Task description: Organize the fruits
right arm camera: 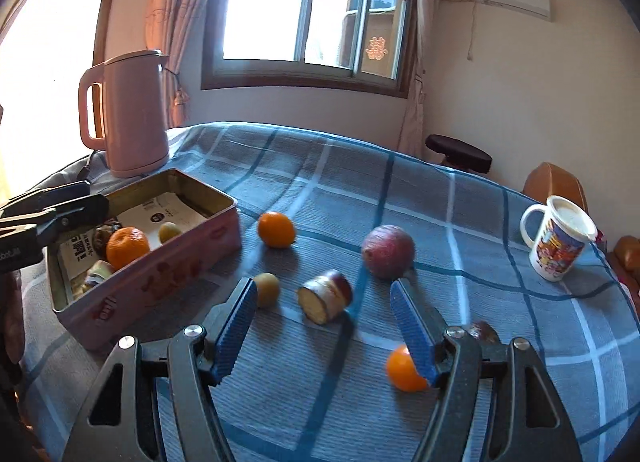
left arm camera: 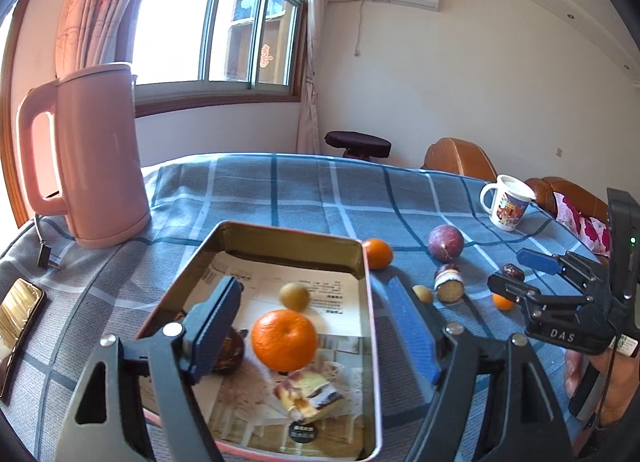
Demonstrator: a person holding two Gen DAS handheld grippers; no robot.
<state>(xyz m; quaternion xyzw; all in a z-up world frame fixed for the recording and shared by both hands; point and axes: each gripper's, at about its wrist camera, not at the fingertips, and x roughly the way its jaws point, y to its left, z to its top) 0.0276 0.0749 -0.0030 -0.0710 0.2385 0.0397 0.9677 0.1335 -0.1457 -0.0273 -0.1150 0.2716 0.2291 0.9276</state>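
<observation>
A pink rectangular tin (right arm camera: 168, 274) sat open at the left of the right wrist view, holding a mandarin (right arm camera: 127, 247), a small yellow-green fruit (right arm camera: 169, 231) and a cut piece. To its right, on the cloth, lay an orange (right arm camera: 276, 229), a purple round fruit (right arm camera: 387, 251) and a cut sweet potato (right arm camera: 326, 296).

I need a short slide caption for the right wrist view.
Open right gripper above the checked tablecloth, with loose fruit ahead and the pink tin at left.

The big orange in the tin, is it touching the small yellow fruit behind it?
Apart. The left wrist view shows bare paper between the big orange and the small yellow fruit in the tin.
</observation>
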